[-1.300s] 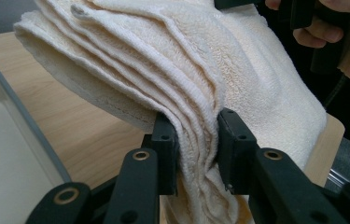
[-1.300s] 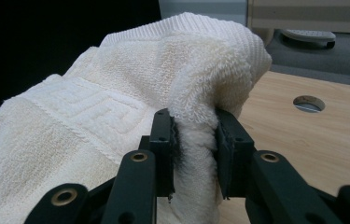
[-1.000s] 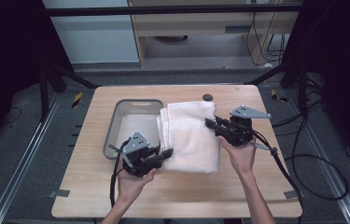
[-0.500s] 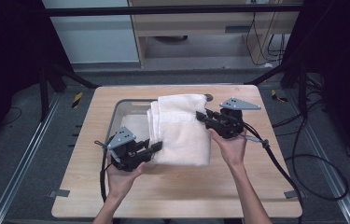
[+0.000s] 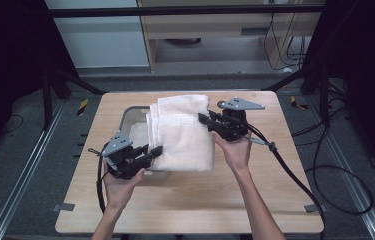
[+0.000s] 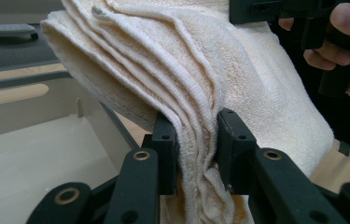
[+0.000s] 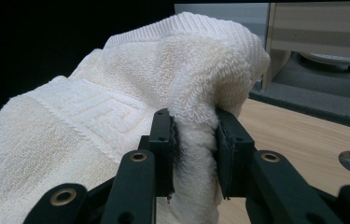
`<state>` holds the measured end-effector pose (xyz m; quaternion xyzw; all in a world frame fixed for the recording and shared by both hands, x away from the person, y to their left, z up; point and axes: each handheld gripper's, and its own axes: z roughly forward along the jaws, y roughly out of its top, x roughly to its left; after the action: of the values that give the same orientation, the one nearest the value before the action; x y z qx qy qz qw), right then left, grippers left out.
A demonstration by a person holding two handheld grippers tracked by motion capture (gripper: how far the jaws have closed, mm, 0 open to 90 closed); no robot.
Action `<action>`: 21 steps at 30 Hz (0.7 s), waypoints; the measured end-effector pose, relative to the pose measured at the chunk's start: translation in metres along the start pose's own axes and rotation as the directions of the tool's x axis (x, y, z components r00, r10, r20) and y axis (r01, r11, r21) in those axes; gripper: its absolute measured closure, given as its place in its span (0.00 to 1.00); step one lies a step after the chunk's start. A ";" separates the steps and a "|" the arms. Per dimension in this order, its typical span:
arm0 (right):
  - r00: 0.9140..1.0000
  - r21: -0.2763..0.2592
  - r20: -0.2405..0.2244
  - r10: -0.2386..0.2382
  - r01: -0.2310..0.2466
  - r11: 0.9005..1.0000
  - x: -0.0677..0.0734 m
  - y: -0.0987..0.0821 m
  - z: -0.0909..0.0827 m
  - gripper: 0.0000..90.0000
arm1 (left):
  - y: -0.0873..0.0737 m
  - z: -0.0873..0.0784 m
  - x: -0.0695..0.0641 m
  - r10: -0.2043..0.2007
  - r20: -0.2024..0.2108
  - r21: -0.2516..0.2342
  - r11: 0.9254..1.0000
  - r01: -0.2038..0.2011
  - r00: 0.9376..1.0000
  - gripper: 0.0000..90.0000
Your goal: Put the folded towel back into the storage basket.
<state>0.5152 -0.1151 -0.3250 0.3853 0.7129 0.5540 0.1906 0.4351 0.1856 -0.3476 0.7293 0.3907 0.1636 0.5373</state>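
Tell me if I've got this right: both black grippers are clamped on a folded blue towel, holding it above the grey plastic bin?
Not quite: the folded terry towel is cream-white, not blue, as the high view shows. Otherwise yes: the left gripper and right gripper are both clamped on it above the grey plastic bin.

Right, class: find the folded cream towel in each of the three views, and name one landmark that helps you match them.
High view: the towel sits mid-table, over the grey tub.
Left gripper view: the towel fills the centre and top, pinched between the jaws.
Right gripper view: the towel spreads left of centre, its corner in the jaws.
Shared landmark: the wooden table.
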 end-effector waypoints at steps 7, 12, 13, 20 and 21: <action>1.000 -0.006 -0.003 -0.020 0.019 1.000 0.009 0.009 0.011 0.79 | 0.003 -0.008 0.009 -0.015 -0.026 -0.019 1.000 0.015 1.000 0.78; 1.000 -0.006 -0.004 -0.028 0.028 1.000 0.015 0.014 0.020 0.79 | 0.003 -0.013 0.016 -0.024 -0.041 -0.029 0.999 0.022 0.999 0.78; 1.000 -0.006 -0.006 -0.028 0.028 1.000 0.016 0.015 0.022 0.79 | 0.004 -0.014 0.018 -0.024 -0.047 -0.030 0.999 0.022 0.999 0.78; 0.999 0.000 -0.017 -0.030 0.030 1.000 0.022 0.020 0.036 0.79 | 0.005 -0.022 0.029 -0.036 -0.080 -0.041 0.999 0.032 0.996 0.79; 0.999 0.001 -0.019 -0.028 0.028 1.000 0.024 0.021 0.039 0.79 | 0.005 -0.022 0.030 -0.038 -0.086 -0.042 0.999 0.035 0.996 0.79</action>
<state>0.5342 -0.0705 -0.3142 0.3701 0.7205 0.5543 0.1914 0.4414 0.2222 -0.3405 0.7032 0.4234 0.1932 0.5375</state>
